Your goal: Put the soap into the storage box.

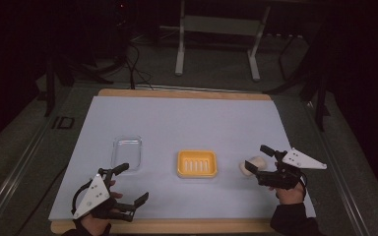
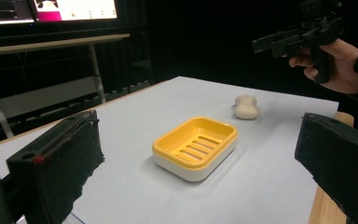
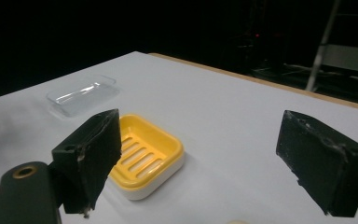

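Observation:
A yellow soap dish (image 1: pixel 197 163) on a white base sits in the middle of the near half of the table; it lies ahead of both pairs of jaws (image 2: pixel 196 145) (image 3: pixel 144 156). A cream bar of soap (image 1: pixel 254 165) (image 2: pixel 246 107) lies on the table to the dish's right. My right gripper (image 1: pixel 257 158) (image 3: pixel 200 140) hovers open above the soap, clear of it, with nothing between its jaws; the left gripper view shows that right gripper (image 2: pixel 266 44) raised off the table. My left gripper (image 1: pixel 132 184) (image 2: pixel 200 135) is open and empty near the front left edge.
A clear plastic lid (image 1: pixel 127 151) (image 3: pixel 81 93) lies to the left of the dish. The white mat (image 1: pixel 187 123) covers the wooden table, whose edge (image 1: pixel 167 226) runs along the front. A metal stand (image 1: pixel 216 29) and cables are on the floor beyond.

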The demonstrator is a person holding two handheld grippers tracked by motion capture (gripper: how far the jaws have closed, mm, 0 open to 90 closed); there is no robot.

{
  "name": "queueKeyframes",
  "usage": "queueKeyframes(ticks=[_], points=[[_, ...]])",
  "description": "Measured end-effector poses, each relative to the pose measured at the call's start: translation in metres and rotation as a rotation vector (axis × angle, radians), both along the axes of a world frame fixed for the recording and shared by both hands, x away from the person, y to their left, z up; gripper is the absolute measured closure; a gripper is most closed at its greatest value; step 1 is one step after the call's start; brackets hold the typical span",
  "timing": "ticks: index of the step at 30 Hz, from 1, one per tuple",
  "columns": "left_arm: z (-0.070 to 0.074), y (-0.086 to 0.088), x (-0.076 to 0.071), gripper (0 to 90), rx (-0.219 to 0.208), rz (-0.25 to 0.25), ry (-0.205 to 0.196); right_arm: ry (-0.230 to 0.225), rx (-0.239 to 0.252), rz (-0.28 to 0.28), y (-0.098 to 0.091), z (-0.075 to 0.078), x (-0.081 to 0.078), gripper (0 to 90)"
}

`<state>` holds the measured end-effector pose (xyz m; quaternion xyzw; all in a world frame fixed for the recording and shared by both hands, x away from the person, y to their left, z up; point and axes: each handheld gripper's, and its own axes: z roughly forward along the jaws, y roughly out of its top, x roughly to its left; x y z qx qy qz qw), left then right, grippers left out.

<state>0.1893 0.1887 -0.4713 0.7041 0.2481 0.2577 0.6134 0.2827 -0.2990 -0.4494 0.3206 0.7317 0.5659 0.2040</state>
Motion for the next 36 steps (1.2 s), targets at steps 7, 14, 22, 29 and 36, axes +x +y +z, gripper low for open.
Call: queueKeyframes(ticks=[7,14,22,29,36], points=[[0.000,-0.002,0.000,0.7,0.005,-0.008,-0.001,-0.005,-0.001,0.017,0.000,0.000,0.000,14.2],[-0.001,-0.002,0.000,0.7,0.010,-0.009,-0.002,0.021,-0.051,0.202,0.006,0.007,0.003,13.9],[-0.002,-0.002,0.000,0.7,0.023,-0.014,0.004,0.124,-0.227,0.363,0.017,0.010,0.009,10.5],[-0.003,-0.002,-0.002,0.7,0.033,-0.009,0.009,0.202,-0.346,0.460,0.021,0.016,0.014,10.7],[-0.004,-0.002,-0.001,0.8,0.037,-0.010,0.011,0.251,-0.476,0.506,0.026,0.021,0.018,10.7]])
